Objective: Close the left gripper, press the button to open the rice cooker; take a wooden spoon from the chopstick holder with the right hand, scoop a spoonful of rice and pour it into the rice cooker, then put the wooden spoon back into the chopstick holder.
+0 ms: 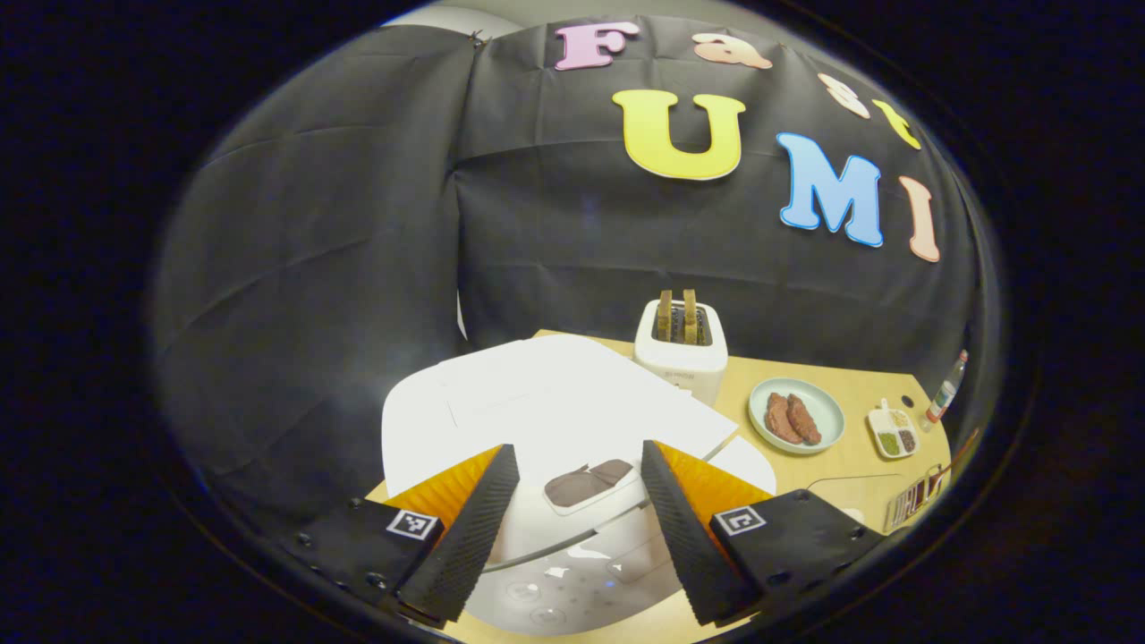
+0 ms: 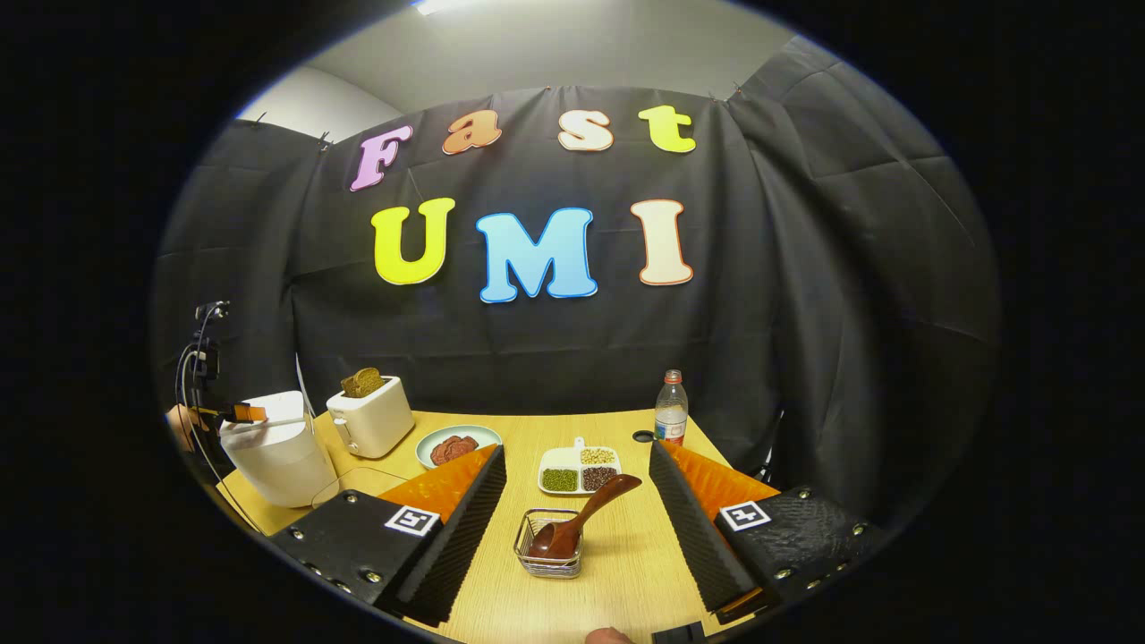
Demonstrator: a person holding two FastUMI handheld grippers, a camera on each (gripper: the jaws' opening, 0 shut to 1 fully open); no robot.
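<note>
The white rice cooker sits right under my left gripper, lid down. Its dark latch button lies between the open fingers, untouched. In the right gripper view the cooker stands at the table's far left with the left gripper hovering over its top. A wire chopstick holder stands on the table between the fingers of my open right gripper. A wooden spoon rests in it, bowl down, handle leaning up to the right. Behind it is a white divided dish of grains, with pale rice in one compartment.
A white toaster holding bread and a plate of meat stand behind the cooker. A plastic bottle is at the back right near the table edge. A hand holds the left gripper. Black cloth walls close in the table.
</note>
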